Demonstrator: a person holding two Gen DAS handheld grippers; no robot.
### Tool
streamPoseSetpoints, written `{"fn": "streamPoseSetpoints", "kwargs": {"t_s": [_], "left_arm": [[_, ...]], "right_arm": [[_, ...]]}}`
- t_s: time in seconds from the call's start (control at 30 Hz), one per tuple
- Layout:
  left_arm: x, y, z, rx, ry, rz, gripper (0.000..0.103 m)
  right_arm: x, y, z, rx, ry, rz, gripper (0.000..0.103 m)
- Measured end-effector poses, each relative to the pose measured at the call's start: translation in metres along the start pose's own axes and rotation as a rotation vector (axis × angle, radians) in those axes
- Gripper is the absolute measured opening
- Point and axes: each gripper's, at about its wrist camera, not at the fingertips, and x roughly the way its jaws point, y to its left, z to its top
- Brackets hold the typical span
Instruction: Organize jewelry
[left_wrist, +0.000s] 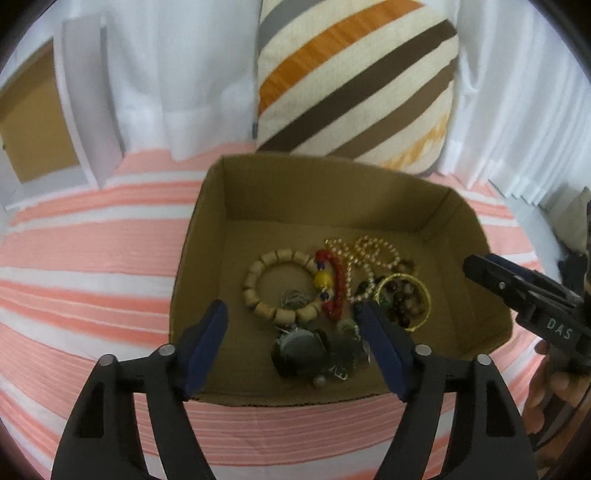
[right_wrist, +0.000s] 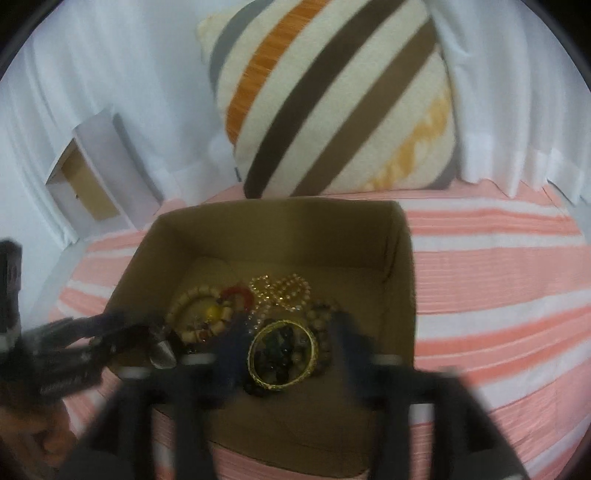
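Observation:
An open cardboard box (left_wrist: 207, 236) on the striped bed holds a heap of jewelry. In it lie a wooden bead bracelet (left_wrist: 255, 280), a red bead bracelet (left_wrist: 338, 284), a pearl necklace (left_wrist: 369, 251), a gold bangle (left_wrist: 424, 295) over dark beads, and dark metal pendants (left_wrist: 310, 347). My left gripper (left_wrist: 291, 308) is open above the box's near side, its fingers either side of the wooden bracelet and pendants. My right gripper (right_wrist: 290, 328), blurred, is open with the gold bangle (right_wrist: 255, 354) seen between its fingers, not pressed. It enters the left wrist view from the right.
A striped cushion (left_wrist: 354, 81) leans against white curtains (left_wrist: 177, 74) just behind the box. A white-edged open box (left_wrist: 44, 122) stands at the back left. The pink and white striped cover (left_wrist: 92, 258) spreads all around. A hand (left_wrist: 546, 380) holds the right gripper.

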Motion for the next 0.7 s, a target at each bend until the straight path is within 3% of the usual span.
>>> {"fn": "streamPoseSetpoints", "kwargs": {"t_s": [0.2, 0.33, 0.53, 0.7], "left_arm": [[-0.027, -0.014, 0.004, 0.022, -0.080, 0.089, 0.100], [-0.047, -0.023, 0.004, 0.058, -0.153, 0.162, 0.102], [-0.065, -0.036, -0.001, 0.127, -0.170, 0.276, 0.102], [-0.078, -0.033, -0.006, 0.083, -0.142, 0.220, 0.102]], "right_arm": [[-0.018, 0.010, -0.005, -0.024, -0.007, -0.012, 0.064], [-0.031, 0.020, -0.011, -0.054, -0.018, -0.022, 0.068], [-0.059, 0.033, -0.013, -0.106, -0.069, -0.055, 0.076], [-0.077, 0.042, -0.014, -0.131, -0.083, -0.080, 0.078]]}}
